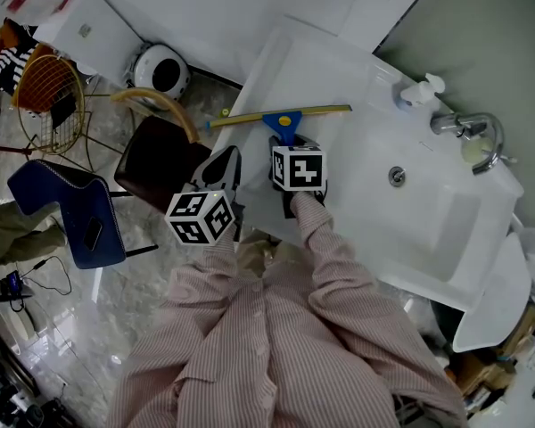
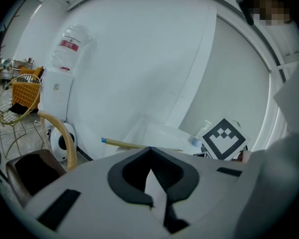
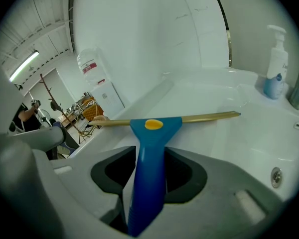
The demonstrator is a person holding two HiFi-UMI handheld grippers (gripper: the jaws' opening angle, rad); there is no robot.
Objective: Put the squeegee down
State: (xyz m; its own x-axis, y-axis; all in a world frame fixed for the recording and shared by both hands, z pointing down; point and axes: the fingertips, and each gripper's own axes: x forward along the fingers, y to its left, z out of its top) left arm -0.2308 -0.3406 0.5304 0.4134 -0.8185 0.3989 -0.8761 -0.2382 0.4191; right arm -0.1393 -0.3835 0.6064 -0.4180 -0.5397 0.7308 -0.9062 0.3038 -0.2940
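Observation:
The squeegee [image 1: 283,114] has a blue handle and a long yellow blade, and the blade lies flat on the white sink counter [image 1: 339,69]. In the right gripper view the blue handle [image 3: 148,168] runs back between my right gripper's [image 3: 147,203] jaws. Dark gaps show on both sides of the handle, so the jaws stand open around it. From the head view the right gripper [image 1: 285,150] sits just behind the handle. My left gripper [image 1: 223,163] hovers off the counter's left edge, shut and empty; its own view [image 2: 152,183] shows the squeegee blade [image 2: 134,145] beyond.
A sink basin [image 1: 428,212] with a chrome faucet [image 1: 468,127] and a soap dispenser [image 1: 419,90] lies right of the squeegee. On the floor to the left stand a dark wooden chair [image 1: 160,154], a blue chair [image 1: 71,208] and a wire basket chair [image 1: 49,96].

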